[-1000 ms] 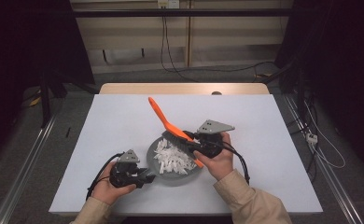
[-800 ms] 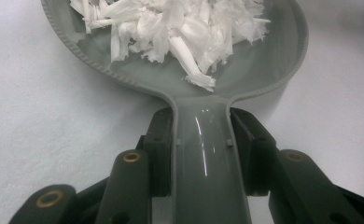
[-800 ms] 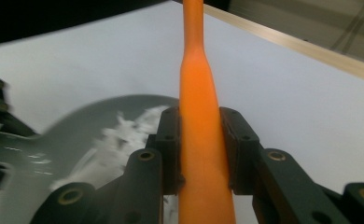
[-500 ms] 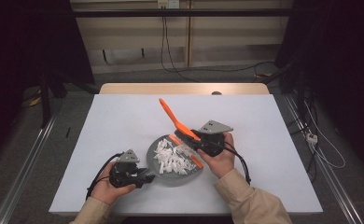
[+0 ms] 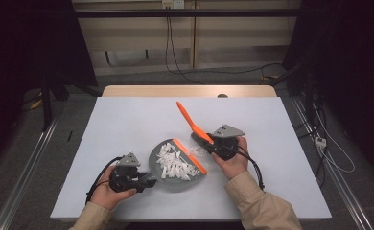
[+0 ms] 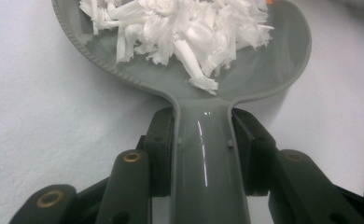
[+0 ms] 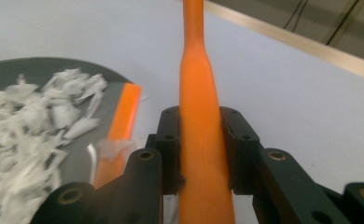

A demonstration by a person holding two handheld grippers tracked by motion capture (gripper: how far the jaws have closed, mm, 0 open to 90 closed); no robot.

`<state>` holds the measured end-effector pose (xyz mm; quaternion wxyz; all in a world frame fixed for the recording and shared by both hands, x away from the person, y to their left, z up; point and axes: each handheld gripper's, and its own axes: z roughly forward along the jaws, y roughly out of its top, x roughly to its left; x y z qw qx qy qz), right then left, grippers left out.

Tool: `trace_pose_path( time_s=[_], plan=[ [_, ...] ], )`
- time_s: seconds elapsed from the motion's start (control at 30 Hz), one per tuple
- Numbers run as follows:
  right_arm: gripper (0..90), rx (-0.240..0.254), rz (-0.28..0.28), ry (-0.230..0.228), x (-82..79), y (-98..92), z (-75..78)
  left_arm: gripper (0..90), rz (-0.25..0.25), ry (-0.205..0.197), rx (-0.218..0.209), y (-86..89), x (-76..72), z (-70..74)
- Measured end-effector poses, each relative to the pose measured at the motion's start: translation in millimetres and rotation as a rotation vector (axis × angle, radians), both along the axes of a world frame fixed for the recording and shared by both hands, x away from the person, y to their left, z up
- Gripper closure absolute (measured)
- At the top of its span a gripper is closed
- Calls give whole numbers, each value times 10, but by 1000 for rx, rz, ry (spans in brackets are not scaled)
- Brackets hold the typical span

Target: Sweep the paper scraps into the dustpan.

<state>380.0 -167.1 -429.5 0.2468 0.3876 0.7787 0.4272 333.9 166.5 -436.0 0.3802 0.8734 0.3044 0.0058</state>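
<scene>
1. My left tool is clamped on the grey dustpan handle, near the table's front edge.
2. My right tool is clamped on the orange brush handle.
3. Risk: paper shreds spill over the rim if the pan tilts.

White table, cables behind

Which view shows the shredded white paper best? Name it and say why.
The left gripper view: the white paper scraps lie close and sharp in the grey dustpan. The high view shows the whole pile but small. The right gripper view shows part of it, blurred, beside the orange brush.
</scene>
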Motion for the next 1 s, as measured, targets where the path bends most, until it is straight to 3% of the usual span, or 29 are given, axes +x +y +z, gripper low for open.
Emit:
trace_pose_path(
  time_s=[0.3, 0.4, 0.57, 0.7, 0.8, 1.0],
  plan=[
    [705, 46, 25, 25, -115, 151, -26, 622, -3, 5, 8, -22, 8, -14],
    [707, 106, 55, 53, -134, 190, -25, 622, -2, 8, 7, -32, 9, -19],
    [707, 115, 66, 55, -163, 294, -16, 622, 0, 8, 9, -27, 8, -15],
    [715, 193, 84, 64, -192, 335, 34, 622, 4, 10, 6, -31, 9, -19],
    [715, 166, 112, 31, -224, 408, 88, 622, 6, 8, 6, -24, 7, -12],
    [715, 156, 71, -41, -161, 358, 177, 622, 15, 7, 2, 20, 13, 10]
  ],
)
